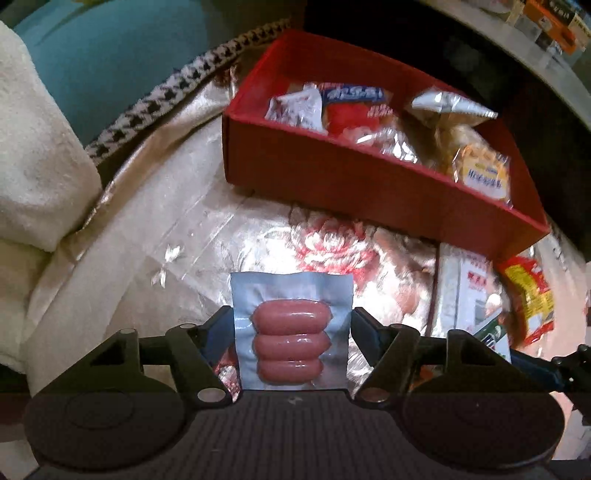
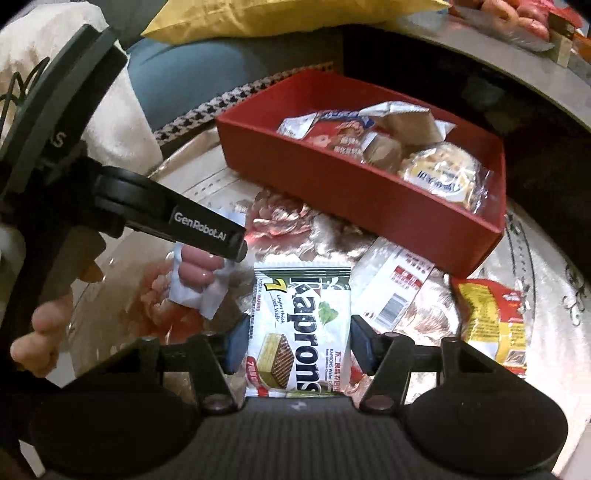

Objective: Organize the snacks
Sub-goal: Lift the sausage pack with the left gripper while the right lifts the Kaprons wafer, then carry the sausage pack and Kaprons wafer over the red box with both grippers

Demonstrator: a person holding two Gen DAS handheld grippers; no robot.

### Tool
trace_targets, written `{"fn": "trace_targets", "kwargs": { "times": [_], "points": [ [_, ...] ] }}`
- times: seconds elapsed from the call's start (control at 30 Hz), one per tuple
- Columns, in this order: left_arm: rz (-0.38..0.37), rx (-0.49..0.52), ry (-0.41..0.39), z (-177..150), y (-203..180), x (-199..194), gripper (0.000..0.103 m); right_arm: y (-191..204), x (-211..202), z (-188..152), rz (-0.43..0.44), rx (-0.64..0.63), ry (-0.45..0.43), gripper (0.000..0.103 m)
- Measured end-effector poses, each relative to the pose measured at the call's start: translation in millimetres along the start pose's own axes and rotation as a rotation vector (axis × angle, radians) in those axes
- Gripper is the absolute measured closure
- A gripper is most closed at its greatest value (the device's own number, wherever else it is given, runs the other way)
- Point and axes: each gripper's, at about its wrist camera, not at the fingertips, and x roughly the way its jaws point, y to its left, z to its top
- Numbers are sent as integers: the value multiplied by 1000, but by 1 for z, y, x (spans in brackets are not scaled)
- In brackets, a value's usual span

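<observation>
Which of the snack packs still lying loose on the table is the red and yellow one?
The crinkled packet at the far right, just below the red box's corner; its neighbour is white.

A clear sausage pack [image 1: 291,332] holding three pink sausages is pinched by its side edges above the table. A white-and-green wafer packet [image 2: 300,332] is gripped likewise. The red box [image 1: 332,177] behind holds several wrapped snacks.

A glossy cloth printed with red flowers [image 1: 332,243] covers the table. At its far edge runs a houndstooth trim [image 1: 147,110] — beyond it a teal cushion [image 1: 110,48], a yellow cushion [image 2: 280,14] and cream fleece [image 1: 33,147].
</observation>
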Motion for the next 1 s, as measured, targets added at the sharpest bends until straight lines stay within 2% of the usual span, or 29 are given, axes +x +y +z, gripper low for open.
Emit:
{"fn": "trace_targets", "kwargs": {
  "times": [0.13, 0.3, 0.5, 1.0],
  "points": [
    [1, 2, -39, 2, -4, -8, 29, -5, 1, 2, -9, 8, -15, 51],
    [-9, -11, -41, 5, -2, -10, 29, -9, -2, 4, -6, 20, -41, 51],
    [-12, 7, -85, 8, -7, -23, 29, -15, -8, 13, -16, 31, -76, 51],
    [-34, 22, -133, 24, -24, -39, 29, -34, -14, 34, -29, 100, -139, 51]
  ]
}}
